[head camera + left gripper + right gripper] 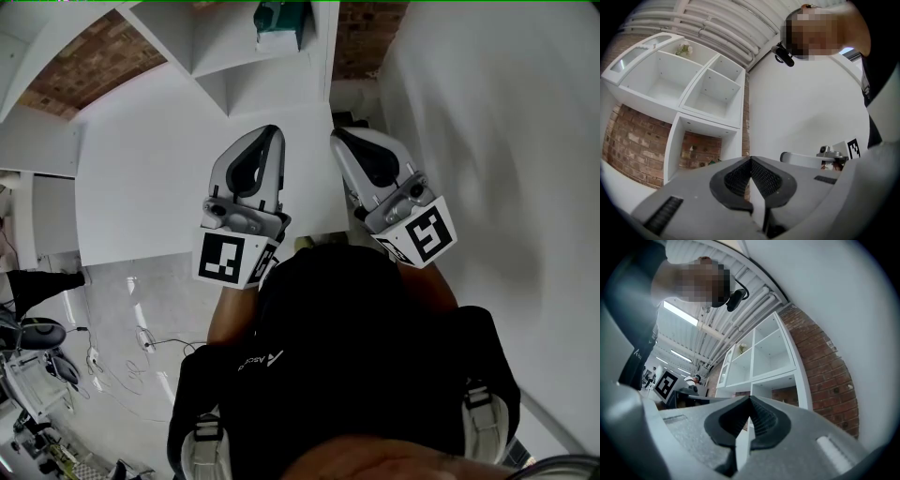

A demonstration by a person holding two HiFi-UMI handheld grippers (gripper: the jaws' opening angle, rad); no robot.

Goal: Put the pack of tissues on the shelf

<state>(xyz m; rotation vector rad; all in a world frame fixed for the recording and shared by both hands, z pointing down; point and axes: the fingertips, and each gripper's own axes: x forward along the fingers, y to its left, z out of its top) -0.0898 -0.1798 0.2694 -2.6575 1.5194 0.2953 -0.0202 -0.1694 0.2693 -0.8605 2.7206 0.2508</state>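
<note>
My left tool [272,132] is clenched on nothing. In the left gripper view its ribbed black pads [738,178] meet tip to tip with only air behind them. My right tool [339,139] is the same, squeezed together and empty, its own black pads [761,420] touching in the right gripper view. I hold both side by side in front of my chest, near each other but not touching, above the bare white counter [141,178].

The teal soft pack of tissues [281,23] sits inside a compartment of the white boxy shelf unit [234,66], at the top of the head view and well away from both tools. I cannot see how squarely it rests, since the compartment's wall hides part of it. From that, I judge the task essentially finished: the pack is on the shelf and neither tool has anything left to carry. At most, a nudge deeper into the compartment might remain, and I cannot tell whether it needs one.

Counting what shows:
- two tools
- one pack of tissues
- one shelf unit, with at least four open compartments visible in the left gripper view
- one small pale plant [684,48] on top of the unit
- one red brick wall [94,56] behind it, showing through the lowest compartment
</note>
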